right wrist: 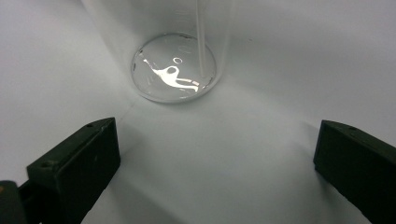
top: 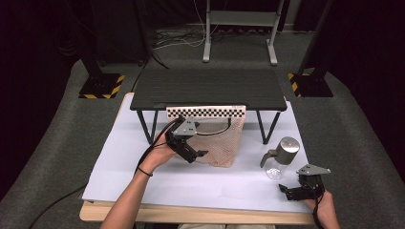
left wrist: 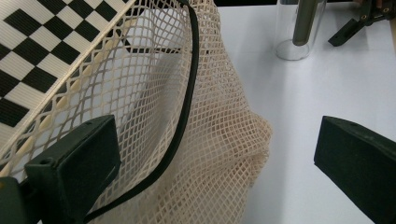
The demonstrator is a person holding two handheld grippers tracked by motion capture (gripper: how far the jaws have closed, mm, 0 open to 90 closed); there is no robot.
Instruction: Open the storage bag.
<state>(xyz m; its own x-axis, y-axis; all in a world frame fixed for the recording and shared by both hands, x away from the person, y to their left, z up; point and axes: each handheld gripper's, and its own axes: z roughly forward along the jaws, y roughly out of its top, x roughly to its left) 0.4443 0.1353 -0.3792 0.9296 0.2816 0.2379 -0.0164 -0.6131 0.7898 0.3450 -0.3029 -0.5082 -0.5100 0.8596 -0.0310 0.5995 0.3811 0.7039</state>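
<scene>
Progress: nothing gripped yet | your left gripper (top: 200, 153) jaws wide at the mesh bag (left wrist: 219, 135) mid-bench | your right gripper (top: 292, 191) jaws wide before the glass dispenser bottle (top: 282, 157), near right edge

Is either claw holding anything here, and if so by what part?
Nothing is held. The left claw is open at the mesh bag; the right claw is open, short of the clear bottle.

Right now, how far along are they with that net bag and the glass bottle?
Nothing looks finished. The glass bottle stands on the white table, outside the net bag. The left gripper is open at the bag's mouth, gripping nothing. The right gripper is open just short of the bottle. Any gripping or bagging appears still ahead.
</scene>
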